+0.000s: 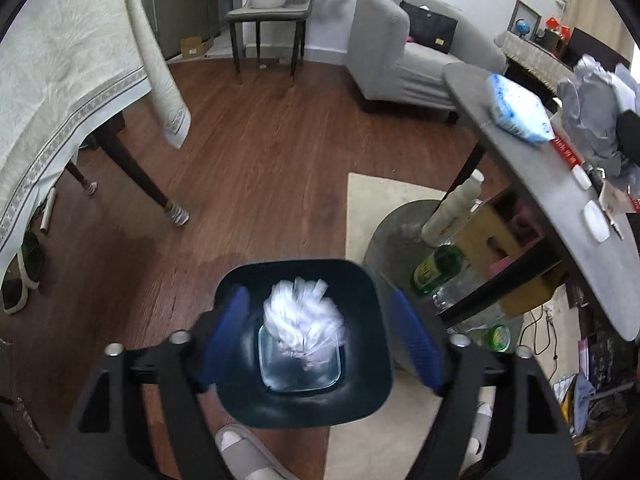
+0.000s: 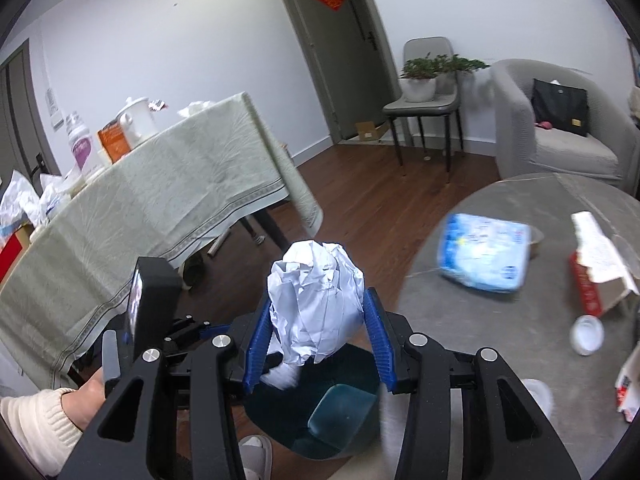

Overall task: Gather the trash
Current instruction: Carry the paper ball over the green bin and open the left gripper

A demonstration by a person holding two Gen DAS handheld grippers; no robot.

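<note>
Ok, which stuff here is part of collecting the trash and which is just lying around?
Part of the job:
crumpled paper in the right gripper
white wad dropping into the bin
left gripper, open

Lying around:
blue tissue pack
green bottle
potted plant

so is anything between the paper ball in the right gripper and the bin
Nothing visible. The right gripper holds the crumpled white paper ball directly above the open dark blue plastic bin. A blurred white wad shows over the bin's mouth, between the open left gripper's fingers.
</note>
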